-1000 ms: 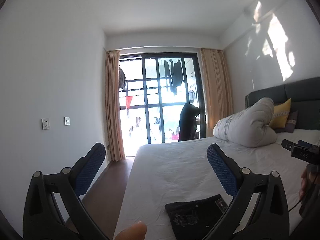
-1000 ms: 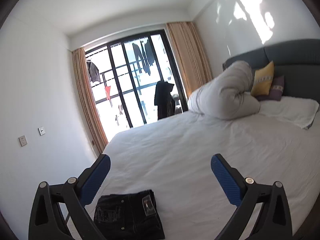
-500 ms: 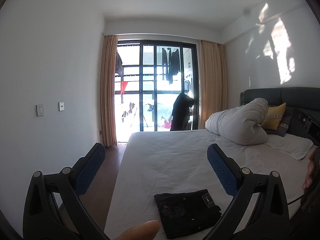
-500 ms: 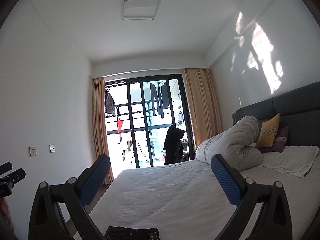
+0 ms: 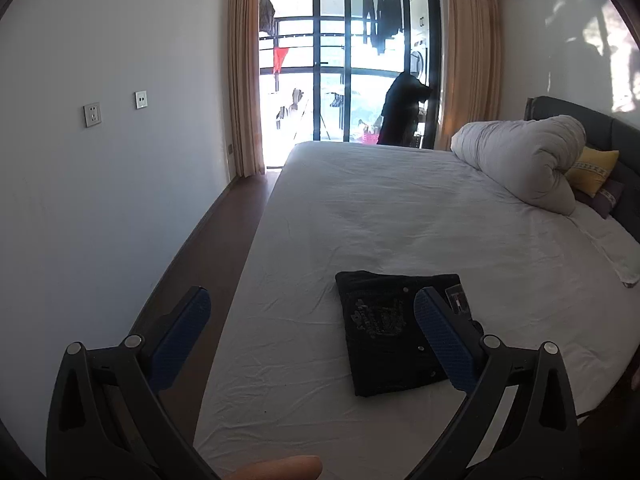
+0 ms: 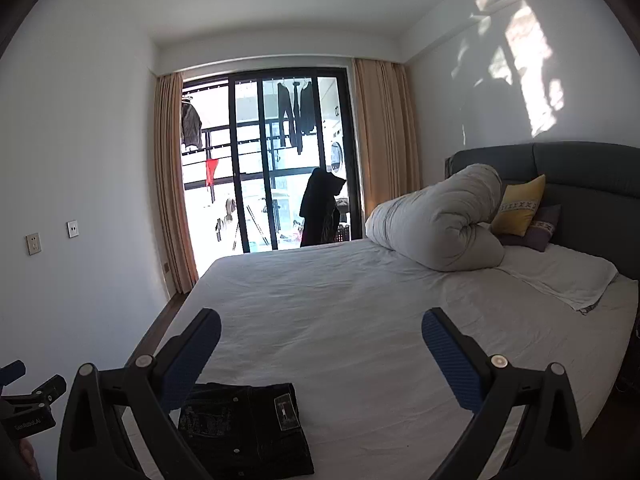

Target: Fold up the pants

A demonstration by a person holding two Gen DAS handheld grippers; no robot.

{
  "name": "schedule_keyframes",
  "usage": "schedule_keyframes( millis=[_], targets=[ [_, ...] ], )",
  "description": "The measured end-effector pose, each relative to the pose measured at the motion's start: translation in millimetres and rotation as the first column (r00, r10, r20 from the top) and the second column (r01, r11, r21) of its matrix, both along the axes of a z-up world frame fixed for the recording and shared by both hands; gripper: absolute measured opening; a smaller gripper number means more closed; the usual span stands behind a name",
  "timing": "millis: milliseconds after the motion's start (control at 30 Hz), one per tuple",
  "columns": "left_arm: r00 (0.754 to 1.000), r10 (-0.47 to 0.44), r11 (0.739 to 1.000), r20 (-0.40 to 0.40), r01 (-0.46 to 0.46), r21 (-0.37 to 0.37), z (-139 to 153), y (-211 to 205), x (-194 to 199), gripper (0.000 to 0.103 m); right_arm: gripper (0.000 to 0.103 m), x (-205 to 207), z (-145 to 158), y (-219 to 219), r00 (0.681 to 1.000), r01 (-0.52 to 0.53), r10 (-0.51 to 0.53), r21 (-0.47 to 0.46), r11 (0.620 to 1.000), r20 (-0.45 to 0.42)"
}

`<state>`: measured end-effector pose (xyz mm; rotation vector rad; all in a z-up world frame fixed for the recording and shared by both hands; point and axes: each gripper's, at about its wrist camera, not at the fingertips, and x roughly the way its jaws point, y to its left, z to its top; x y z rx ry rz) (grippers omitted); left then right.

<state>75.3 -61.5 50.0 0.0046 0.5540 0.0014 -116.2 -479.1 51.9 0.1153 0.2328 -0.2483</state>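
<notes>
The black pants (image 5: 388, 328) lie folded into a flat rectangle on the white bed sheet (image 5: 380, 216) near the bed's front edge; they also show in the right wrist view (image 6: 248, 428), at the bottom left. My left gripper (image 5: 312, 312) is open and empty, held above the bed's near edge, its right finger in front of the pants' right side. My right gripper (image 6: 320, 332) is open and empty, held above the bed to the right of the pants. Part of the left gripper's body (image 6: 28, 404) shows at the far left of the right wrist view.
A rolled grey duvet (image 5: 524, 160), a yellow cushion (image 5: 592, 170) and a white pillow (image 6: 560, 276) lie by the dark headboard (image 6: 580, 172). A strip of wooden floor (image 5: 224, 236) runs between bed and left wall. Glass balcony doors (image 5: 348, 68) stand beyond.
Both cameras have tilted down: the ceiling left the left wrist view and more of the folded pants shows in both. Both grippers stay open and empty.
</notes>
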Motion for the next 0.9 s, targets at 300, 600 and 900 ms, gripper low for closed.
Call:
schedule_keyframes(
  millis=[300, 600, 900],
  targets=[
    [0.988, -0.028, 1.0, -0.155, 0.026, -0.011, -55.4, -17.0, 21.4, 0.103, 0.103, 25.6, -69.1, 21.5, 0.961, -0.053, 0.07, 0.068, 0.996, -0.269],
    [0.976, -0.046, 0.999, -0.213, 0.044, -0.014, -83.5, -27.8, 39.2, 0.103, 0.103, 29.5, -98.2, 46.5, 0.921, -0.106, 0.123, 0.066, 0.992, -0.37],
    [0.967, -0.033, 0.999, -0.253, 0.031, -0.012, -95.1, -27.8, 41.8, 0.103, 0.103, 35.6, -107.9, 51.0, 0.892, -0.108, 0.126, 0.066, 0.992, -0.435]
  ],
)
